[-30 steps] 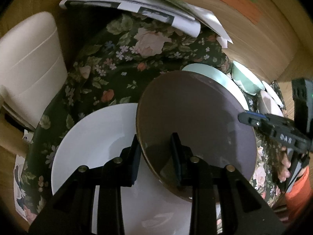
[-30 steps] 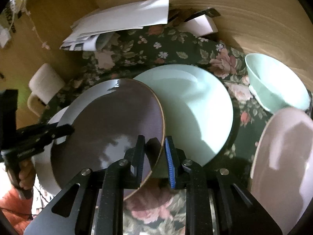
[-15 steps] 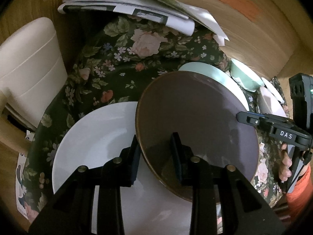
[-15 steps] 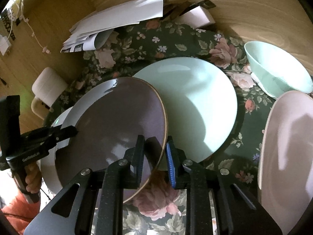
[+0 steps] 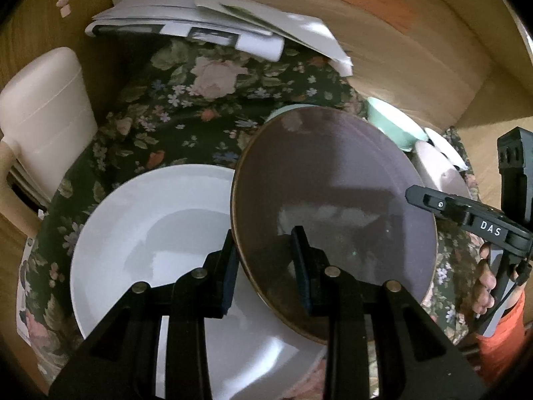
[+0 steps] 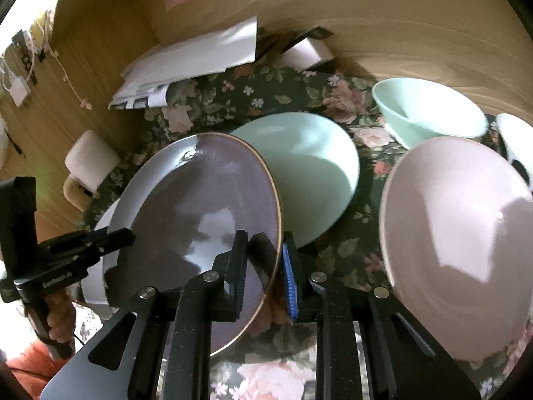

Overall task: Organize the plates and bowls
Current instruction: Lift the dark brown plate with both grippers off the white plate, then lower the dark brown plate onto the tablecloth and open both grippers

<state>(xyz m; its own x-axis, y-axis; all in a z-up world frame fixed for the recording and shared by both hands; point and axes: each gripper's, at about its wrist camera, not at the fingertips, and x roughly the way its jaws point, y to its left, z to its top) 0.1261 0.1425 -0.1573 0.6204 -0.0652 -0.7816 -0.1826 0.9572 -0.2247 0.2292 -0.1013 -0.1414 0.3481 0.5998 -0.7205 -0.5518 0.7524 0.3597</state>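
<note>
A brown-purple plate (image 5: 333, 200) (image 6: 206, 206) hangs tilted above the floral cloth, held from both sides. My left gripper (image 5: 266, 266) is shut on its near rim, one finger under and one over. My right gripper (image 6: 263, 266) is shut on the opposite rim. The plate hangs over the edge of a large white plate (image 5: 150, 240) (image 6: 96, 286) lying on the cloth. A mint plate (image 6: 313, 176) lies just behind it. A pink bowl (image 6: 456, 240) and a mint bowl (image 6: 426, 110) stand to the right.
Loose papers (image 5: 216, 30) (image 6: 193, 63) lie at the back of the floral cloth (image 5: 186, 106). A cream chair (image 5: 43, 113) stands at the left. A wooden wall (image 6: 399, 20) closes the back. A white dish (image 6: 513, 136) sits at the far right.
Both grippers have lifted the brown-purple plate and tilted it more steeply while keeping their hold. The views have shifted, showing more of the pink bowl and mint bowl on the right.
</note>
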